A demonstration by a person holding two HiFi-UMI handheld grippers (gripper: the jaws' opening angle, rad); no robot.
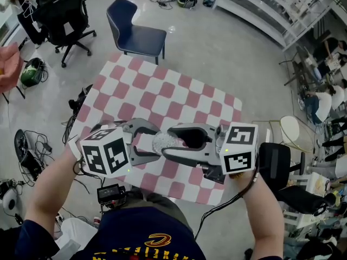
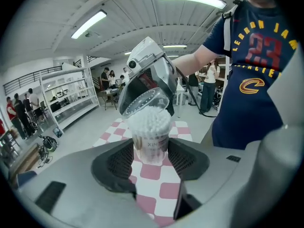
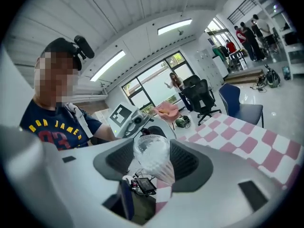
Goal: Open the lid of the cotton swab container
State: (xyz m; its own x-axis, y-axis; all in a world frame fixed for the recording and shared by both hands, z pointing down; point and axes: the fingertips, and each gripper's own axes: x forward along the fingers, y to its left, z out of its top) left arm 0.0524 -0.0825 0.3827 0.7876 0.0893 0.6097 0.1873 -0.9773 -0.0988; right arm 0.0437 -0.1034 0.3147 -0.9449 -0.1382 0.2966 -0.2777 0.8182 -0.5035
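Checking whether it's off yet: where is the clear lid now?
In the right gripper view the clear lid sits gripped between the right tongs, held above the checkered table, right beside the swab-filled container that the left tongs clamp.

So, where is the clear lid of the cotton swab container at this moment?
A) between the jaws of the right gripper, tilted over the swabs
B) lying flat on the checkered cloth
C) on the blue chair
A: the left gripper view shows the clear lid tilted over the cotton swab container, and the right gripper is shut on it.
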